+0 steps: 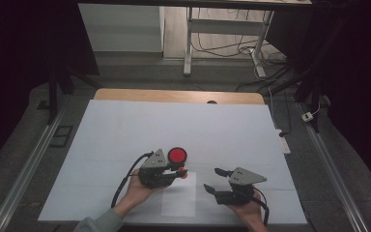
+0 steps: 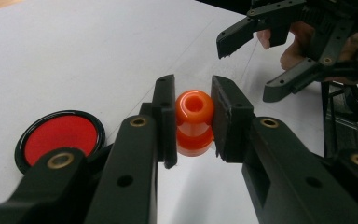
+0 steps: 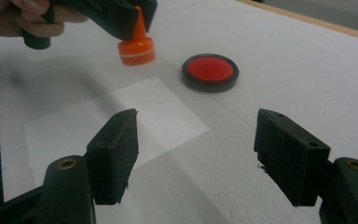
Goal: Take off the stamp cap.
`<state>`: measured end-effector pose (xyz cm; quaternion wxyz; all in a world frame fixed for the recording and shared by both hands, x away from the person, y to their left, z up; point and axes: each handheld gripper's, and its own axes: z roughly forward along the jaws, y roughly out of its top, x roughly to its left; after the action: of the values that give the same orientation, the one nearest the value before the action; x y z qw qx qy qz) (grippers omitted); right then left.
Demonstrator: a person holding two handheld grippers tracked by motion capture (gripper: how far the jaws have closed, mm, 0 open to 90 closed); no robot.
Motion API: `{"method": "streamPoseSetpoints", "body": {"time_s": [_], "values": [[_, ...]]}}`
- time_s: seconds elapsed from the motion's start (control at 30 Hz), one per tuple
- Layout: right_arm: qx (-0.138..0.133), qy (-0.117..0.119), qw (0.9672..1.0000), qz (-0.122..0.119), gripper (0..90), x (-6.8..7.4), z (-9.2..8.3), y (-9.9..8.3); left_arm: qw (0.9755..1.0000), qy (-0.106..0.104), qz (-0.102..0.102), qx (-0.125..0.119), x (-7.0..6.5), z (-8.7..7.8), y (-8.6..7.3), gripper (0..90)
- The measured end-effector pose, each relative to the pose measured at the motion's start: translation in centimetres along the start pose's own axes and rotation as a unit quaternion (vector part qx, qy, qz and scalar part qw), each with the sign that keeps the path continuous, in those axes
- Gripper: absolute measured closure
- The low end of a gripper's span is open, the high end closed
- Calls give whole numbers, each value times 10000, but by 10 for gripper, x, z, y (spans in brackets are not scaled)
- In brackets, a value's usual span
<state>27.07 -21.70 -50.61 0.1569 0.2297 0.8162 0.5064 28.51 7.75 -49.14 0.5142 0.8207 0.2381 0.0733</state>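
Stamp: the orange stamp (image 2: 194,122) is clamped in the left hand-held gripper (image 1: 178,173), lifted near the worktop's near edge.
Ink pad: red ink pad (image 1: 177,155) lies open, just beside.
Paper: white sheet (image 1: 178,200) unmarked; stamping looks still ahead.
Right hand-held gripper (image 1: 214,179): wide, empty.

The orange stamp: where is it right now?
The orange stamp is clamped in the left gripper, left of centre in the high view, beside the red ink pad and just beyond the white paper sheet.
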Motion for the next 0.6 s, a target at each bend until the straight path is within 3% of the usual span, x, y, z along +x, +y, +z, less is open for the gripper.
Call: {"method": "streamPoseSetpoints", "body": {"time_s": [0.17,0.6], "values": [[135,80,9997,-176,300,10,14,6,10000,-31,-26,-23,-1,1,0,723],[194,163,9993,-279,306,23,39,13,10000,-63,-46,-19,-2,2,-1,723]]}}
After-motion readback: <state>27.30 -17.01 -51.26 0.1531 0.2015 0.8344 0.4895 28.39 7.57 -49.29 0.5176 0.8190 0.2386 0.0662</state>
